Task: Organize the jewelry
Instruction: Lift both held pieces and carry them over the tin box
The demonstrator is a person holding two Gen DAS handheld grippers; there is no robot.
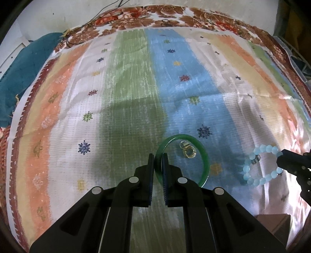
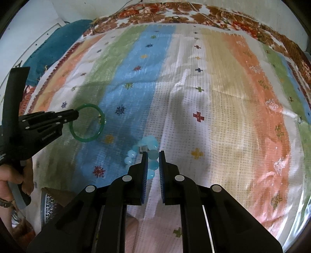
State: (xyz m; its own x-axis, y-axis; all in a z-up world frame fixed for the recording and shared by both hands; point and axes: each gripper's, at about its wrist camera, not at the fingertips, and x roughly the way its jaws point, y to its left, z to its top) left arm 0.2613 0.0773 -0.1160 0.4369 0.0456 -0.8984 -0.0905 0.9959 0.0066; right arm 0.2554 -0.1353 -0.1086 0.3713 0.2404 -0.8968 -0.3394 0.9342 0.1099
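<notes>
A green bangle (image 1: 204,153) is pinched at its near-left rim by my left gripper (image 1: 157,155), held over the striped cloth; it also shows in the right wrist view (image 2: 87,138). A small gold ring-like piece (image 1: 188,150) shows inside the bangle's loop. A bracelet of pale blue beads (image 1: 260,149) is on the right, with my right gripper (image 1: 281,155) closed on its right side. In the right wrist view the right gripper (image 2: 152,154) is shut on the beads (image 2: 152,165). My left gripper (image 2: 76,114) shows there at the left.
A striped cloth (image 1: 136,87) with small flower motifs covers the surface, over a floral sheet (image 1: 136,17). A teal fabric (image 1: 23,74) lies at the far left. A brown box corner (image 1: 276,223) sits at the near right. A hand (image 2: 11,181) holds the left gripper's handle.
</notes>
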